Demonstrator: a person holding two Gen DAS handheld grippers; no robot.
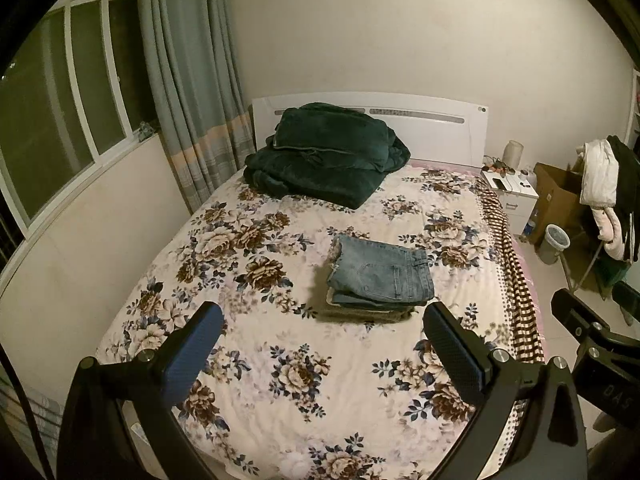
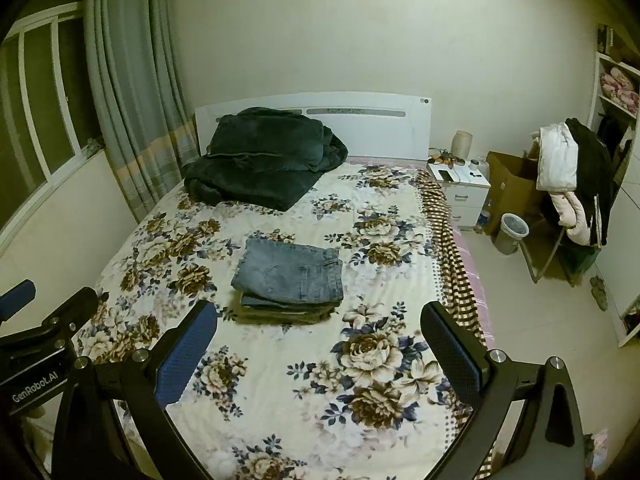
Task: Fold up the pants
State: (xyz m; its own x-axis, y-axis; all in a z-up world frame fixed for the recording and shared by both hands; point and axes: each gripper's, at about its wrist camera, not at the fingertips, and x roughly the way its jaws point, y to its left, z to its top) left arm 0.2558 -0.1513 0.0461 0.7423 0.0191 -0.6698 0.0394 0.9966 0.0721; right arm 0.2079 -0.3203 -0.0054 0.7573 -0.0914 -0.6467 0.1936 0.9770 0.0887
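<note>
A folded pair of blue jeans (image 1: 380, 272) lies on top of a small stack of folded clothes in the middle of the floral bed (image 1: 256, 360); it also shows in the right wrist view (image 2: 290, 274). My left gripper (image 1: 322, 344) is open and empty, held above the bed's near part, short of the stack. My right gripper (image 2: 320, 344) is open and empty, likewise above the near part of the bed (image 2: 280, 392). The right gripper's body shows at the right edge of the left wrist view (image 1: 592, 332), and the left gripper's at the left edge of the right wrist view (image 2: 40, 340).
A dark green folded blanket (image 1: 324, 156) lies at the head of the bed by the white headboard (image 1: 432, 128). A nightstand (image 2: 460, 188), cardboard box (image 2: 512, 188), bin (image 2: 512, 232) and a chair with clothes (image 2: 572, 176) stand to the right. Curtain (image 1: 188, 80) and window are left.
</note>
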